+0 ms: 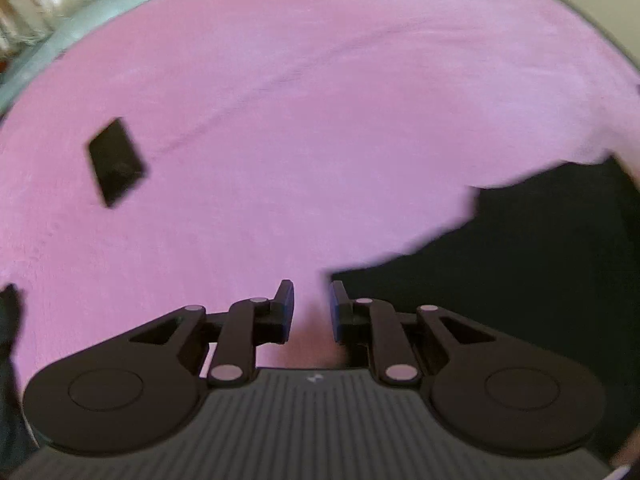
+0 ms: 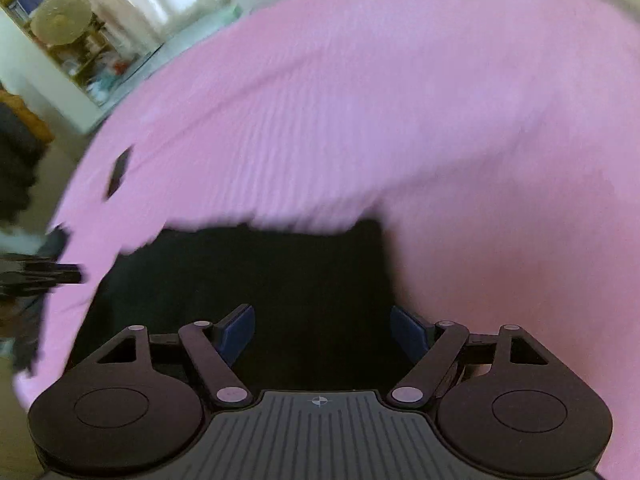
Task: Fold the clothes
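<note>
1. The pink blanket [image 1: 320, 100] is the biggest thing. It covers nearly all of both views. There is one.

2. The black cloth [image 2: 248, 280] is the thing to fold. It lies flat on the pink blanket. There is one that I can see. In the right wrist view it sits right in front of the right claw [image 2: 322, 328] and under it, and it spreads wide from left to right. In the left wrist view the black cloth [image 1: 540, 260] lies to the right of the left claw [image 1: 312, 308], with its edge just beside the right finger.

3. The right claw is open wide and holds nothing. I think it is the nearer one, so it could grab the cloth first.

4. The left claw is a little open, with a small gap, and holds nothing. It is over bare pink blanket.

5. A small flat black thing [image 1: 116, 160] lies far off to the left on the blanket. There is one. The pictures are too blurry to tell what it is.
</note>
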A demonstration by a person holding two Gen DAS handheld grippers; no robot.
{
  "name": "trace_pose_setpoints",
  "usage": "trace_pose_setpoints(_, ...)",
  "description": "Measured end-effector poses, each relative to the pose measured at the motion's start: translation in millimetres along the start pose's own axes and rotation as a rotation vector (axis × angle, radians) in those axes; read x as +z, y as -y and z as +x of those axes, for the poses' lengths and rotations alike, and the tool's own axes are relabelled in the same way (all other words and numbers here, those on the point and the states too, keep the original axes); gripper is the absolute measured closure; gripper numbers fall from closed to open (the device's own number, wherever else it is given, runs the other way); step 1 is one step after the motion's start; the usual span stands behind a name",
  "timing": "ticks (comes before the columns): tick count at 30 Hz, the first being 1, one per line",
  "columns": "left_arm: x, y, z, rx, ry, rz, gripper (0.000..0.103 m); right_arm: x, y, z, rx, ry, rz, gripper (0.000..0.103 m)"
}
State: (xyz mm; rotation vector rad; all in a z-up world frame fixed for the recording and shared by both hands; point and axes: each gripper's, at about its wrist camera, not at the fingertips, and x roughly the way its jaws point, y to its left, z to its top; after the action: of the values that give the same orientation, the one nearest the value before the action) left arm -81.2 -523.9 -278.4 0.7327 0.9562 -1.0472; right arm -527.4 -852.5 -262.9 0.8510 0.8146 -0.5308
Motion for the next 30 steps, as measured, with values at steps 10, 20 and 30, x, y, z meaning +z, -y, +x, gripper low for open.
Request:
trace_pose_setpoints(10,-59,78,31,-0.092,-0.191,0.068,0.086,-1,28,-13,-0.195,-0.036,-0.016,0.024)
trace_pose_setpoints(20,-153,58,-76,0.078,-0.243,-0.088,0.078,-88,-40,-20,0.044,-0.215,0.031,0.024)
trace_pose_setpoints(30,-215,64,-71,-0.001,-0.283,-0.018,0.078,-140,-54,-46,-0.226,-0.104,0.219,0.024)
